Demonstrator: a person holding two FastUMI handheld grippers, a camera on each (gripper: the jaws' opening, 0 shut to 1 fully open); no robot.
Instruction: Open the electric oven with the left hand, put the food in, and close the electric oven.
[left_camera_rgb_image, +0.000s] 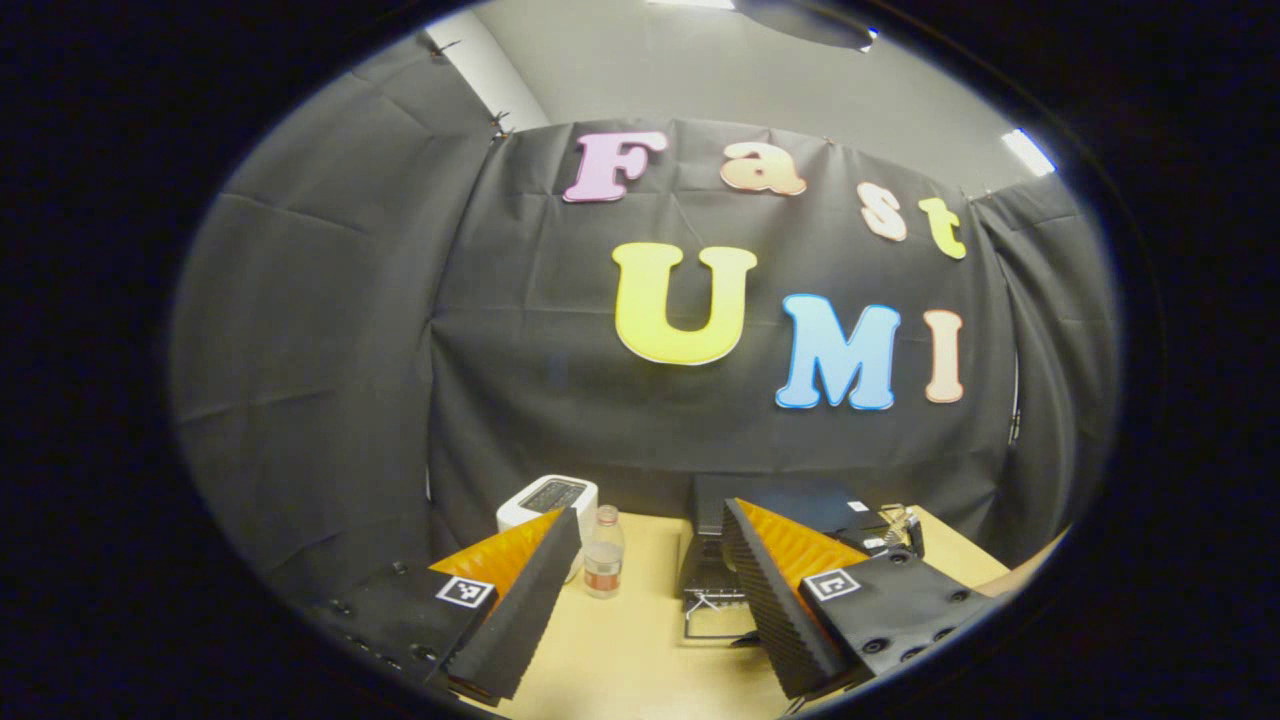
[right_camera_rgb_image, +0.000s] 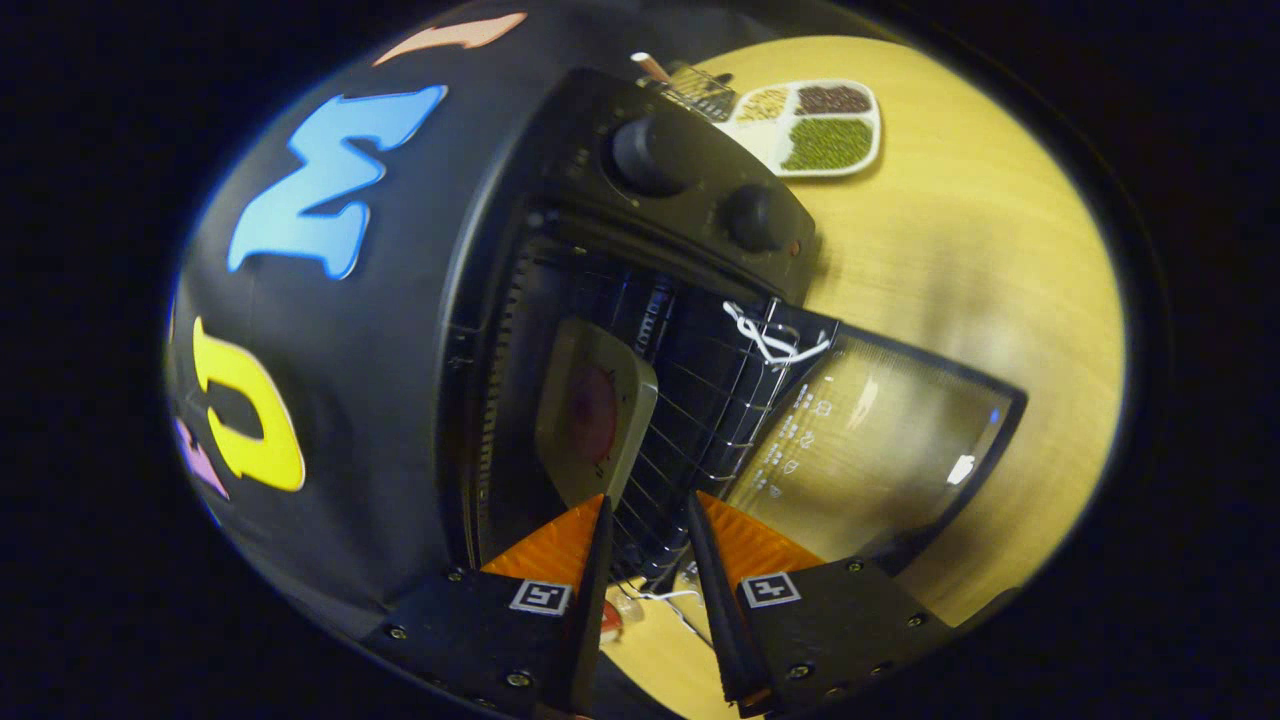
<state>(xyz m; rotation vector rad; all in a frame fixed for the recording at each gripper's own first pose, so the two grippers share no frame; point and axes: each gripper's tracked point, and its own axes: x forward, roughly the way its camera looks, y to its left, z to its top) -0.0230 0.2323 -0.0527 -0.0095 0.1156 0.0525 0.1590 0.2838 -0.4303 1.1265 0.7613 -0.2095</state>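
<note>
Oven (right_camera_rgb_image: 640, 260) door (right_camera_rgb_image: 880, 440) was down, plate (right_camera_rgb_image: 592, 412) on rack inside. Right gripper (right_camera_rgb_image: 648, 520) slightly apart, empty. Left gripper (left_camera_rgb_image: 650, 540) wide apart, empty, above table (left_camera_rgb_image: 640, 650).

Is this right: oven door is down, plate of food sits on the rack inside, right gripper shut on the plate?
Not quite. In the right gripper view the oven door is down and the plate sits on the rack inside, but the right gripper is open, its fingers apart and off the plate.
</note>
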